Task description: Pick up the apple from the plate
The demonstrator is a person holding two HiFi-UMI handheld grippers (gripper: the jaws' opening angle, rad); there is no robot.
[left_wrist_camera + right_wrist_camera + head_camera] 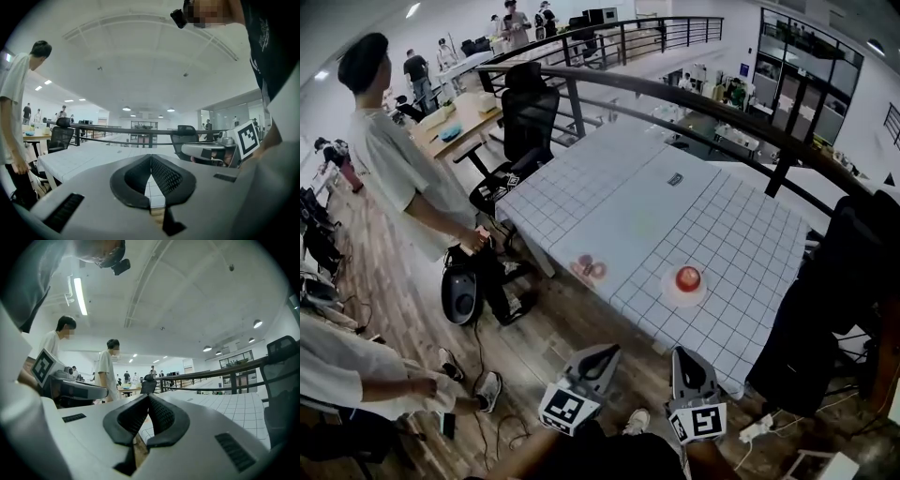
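A red apple (687, 277) sits on a small white plate (675, 294) near the front edge of a white grid-patterned table (656, 216). Both grippers hover over the wooden floor in front of the table, short of its edge. My left gripper (607, 352) points toward the table with its jaws shut and empty; in the left gripper view its black pads meet at the tips of the left gripper (151, 157). My right gripper (681, 353) is just below the plate in the picture, also shut and empty; the tips of the right gripper (148, 397) touch. Neither gripper view shows the apple.
Reddish objects (590, 270) lie by the table's front left edge, and a small dark item (675, 179) lies farther back. A person (403, 178) stands left of the table beside a black office chair (528, 117). A dark chair (834, 300) crowds the right side. A railing (703, 98) runs behind.
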